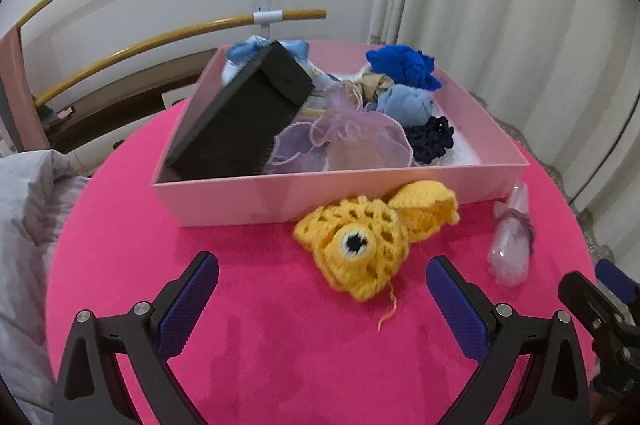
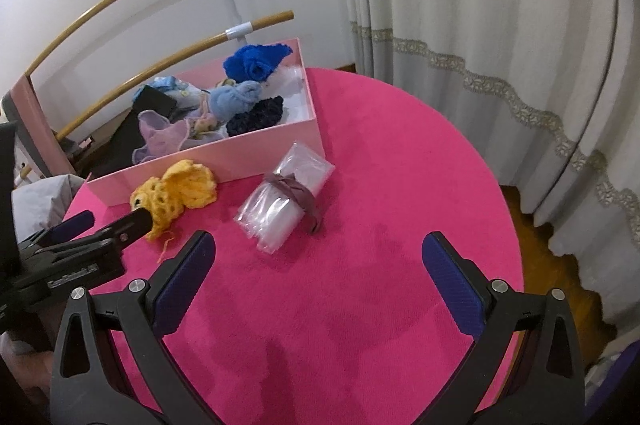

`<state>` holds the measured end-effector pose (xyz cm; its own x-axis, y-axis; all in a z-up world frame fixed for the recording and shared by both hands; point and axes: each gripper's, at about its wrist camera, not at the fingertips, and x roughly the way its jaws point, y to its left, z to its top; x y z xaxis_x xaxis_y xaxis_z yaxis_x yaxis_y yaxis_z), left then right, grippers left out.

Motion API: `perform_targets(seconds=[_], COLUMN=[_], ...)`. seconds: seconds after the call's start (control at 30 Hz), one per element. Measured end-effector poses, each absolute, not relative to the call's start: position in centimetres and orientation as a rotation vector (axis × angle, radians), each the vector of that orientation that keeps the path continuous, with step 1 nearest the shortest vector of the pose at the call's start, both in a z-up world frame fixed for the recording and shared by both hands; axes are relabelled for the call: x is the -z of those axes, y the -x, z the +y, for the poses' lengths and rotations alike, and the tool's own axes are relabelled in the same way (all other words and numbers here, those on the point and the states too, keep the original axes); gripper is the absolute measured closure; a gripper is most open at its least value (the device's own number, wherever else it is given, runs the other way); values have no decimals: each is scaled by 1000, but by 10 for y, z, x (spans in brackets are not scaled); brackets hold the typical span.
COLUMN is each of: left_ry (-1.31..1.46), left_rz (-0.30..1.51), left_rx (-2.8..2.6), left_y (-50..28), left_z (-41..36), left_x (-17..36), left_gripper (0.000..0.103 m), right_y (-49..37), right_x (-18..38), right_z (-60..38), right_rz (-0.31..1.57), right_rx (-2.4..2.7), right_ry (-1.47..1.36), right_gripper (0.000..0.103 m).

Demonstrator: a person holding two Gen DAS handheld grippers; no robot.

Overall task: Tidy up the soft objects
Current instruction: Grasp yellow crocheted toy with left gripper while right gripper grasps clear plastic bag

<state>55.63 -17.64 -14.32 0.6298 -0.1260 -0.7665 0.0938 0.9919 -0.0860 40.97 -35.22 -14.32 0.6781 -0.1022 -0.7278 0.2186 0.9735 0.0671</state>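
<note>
Yellow crochet piece (image 1: 374,239) lies on the pink table (image 1: 280,345), just in front of the pink box (image 1: 320,193) wall, long axis running diagonally from near-left to far-right; black-and-white eye faces the left gripper (image 1: 322,285). Open lacy knit, loose thread trailing toward the camera. Left jaws spread wide, empty, piece partly between them. Right gripper (image 2: 318,261) also spread, empty, near the banded plastic bags (image 2: 286,201)

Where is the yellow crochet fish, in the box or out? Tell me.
Out. The yellow crochet fish lies on the pink tabletop, against the pink box front wall.
</note>
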Motion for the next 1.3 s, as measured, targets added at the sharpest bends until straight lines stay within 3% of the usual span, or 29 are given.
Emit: perform_targets(seconds=[0.17, 0.4, 0.57, 0.63, 0.67, 0.73, 0.77, 0.97, 1.3], left_ry=[49, 88, 72, 70, 71, 75, 74, 74, 88], left_rz=[904, 917, 913, 906, 903, 896, 892, 888, 879], left_rx=[114, 162, 175, 162, 158, 157, 157, 165, 163], left_y=[-588, -600, -592, -587, -584, -579, -578, -567, -527], left_z=[-189, -183, -175, -171, -168, -164, -163, -162, -141], left_x=[166, 178, 178, 178, 178, 178, 179, 179, 158], left_gripper=[3, 51, 73, 74, 74, 74, 75, 80, 81], right_y=[-421, -441, -464, -473, -477, -479, -479, -463, -417], right_x=[151, 158, 171, 178, 182, 183, 182, 180, 161], right_z=[-363, -359, -347, -347, -346, -341, -339, -339, -325], right_rz=[823, 838, 865, 886, 899, 897, 892, 880, 862], right_rx=[191, 162, 140, 150, 158, 183, 174, 141, 67], right_ry=[-165, -162, -161, -162, -156, -120, -116, -127, -124], right_gripper=[0, 0, 0, 1, 13, 28, 48, 58, 60])
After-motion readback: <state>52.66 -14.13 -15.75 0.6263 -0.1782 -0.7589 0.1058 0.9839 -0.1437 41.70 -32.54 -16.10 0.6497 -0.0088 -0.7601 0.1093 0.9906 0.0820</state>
